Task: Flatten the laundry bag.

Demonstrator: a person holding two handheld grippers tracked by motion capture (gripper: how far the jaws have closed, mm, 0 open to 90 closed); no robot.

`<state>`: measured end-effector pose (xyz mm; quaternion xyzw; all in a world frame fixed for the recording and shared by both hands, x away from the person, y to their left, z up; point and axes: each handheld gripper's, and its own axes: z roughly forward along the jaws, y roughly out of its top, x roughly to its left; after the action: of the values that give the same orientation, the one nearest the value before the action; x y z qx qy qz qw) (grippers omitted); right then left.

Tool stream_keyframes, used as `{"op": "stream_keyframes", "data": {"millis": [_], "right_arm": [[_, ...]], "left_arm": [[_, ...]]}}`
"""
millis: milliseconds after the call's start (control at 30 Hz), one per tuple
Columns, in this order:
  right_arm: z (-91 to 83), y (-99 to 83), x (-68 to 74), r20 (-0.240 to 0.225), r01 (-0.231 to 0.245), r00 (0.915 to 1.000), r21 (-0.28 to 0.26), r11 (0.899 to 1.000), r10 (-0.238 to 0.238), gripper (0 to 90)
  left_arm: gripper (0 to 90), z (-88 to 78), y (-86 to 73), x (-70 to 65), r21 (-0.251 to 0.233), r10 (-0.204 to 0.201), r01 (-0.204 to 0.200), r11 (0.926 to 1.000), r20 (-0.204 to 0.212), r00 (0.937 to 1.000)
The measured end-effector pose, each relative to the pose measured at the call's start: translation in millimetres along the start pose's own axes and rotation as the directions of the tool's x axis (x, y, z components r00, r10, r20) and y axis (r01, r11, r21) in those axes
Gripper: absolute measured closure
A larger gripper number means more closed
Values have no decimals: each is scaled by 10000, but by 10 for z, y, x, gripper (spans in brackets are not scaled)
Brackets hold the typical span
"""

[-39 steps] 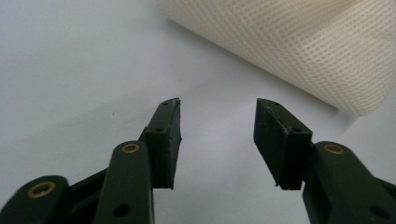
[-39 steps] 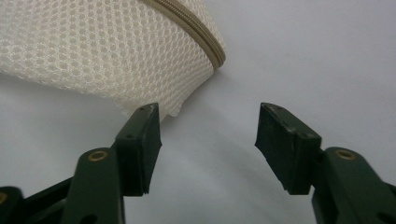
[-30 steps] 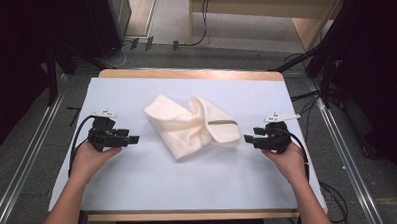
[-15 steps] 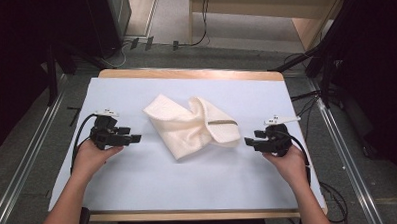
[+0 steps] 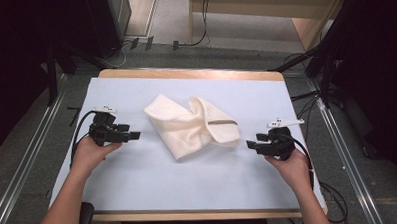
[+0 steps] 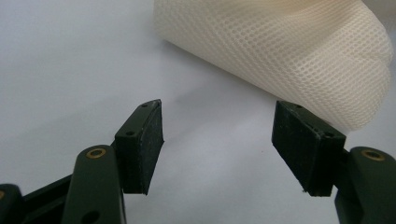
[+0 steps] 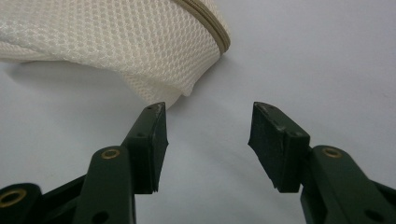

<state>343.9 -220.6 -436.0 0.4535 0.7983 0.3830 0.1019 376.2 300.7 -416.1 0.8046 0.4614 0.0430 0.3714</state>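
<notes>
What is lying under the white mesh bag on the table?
The mesh bag lies on the pale blue table cover. Whatever sits beneath or inside its folds is hidden.

bag: cut off by the top edge in both gripper views
counter: near edge partly hidden by forearms

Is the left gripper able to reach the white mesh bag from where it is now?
Probably yes. The left gripper has open jaws that have just been opening, with nothing between them, and only bare table cover lies between it and the mesh bag.
</notes>
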Motion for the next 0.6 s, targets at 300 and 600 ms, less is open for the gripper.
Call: {"op": "stream_keyframes", "data": {"millis": [300,600], "right_arm": [[-82,59,48,111,96,9999,-143,9999,-94,484],[-140,216,300,-46,815,9966,-427,9958,-817,400]], "left_arm": [[347,-13,32,-30,7,82,-82,10000,107,9999],[351,-18,41,-74,36,194,-195,9998,126,9997]]}}
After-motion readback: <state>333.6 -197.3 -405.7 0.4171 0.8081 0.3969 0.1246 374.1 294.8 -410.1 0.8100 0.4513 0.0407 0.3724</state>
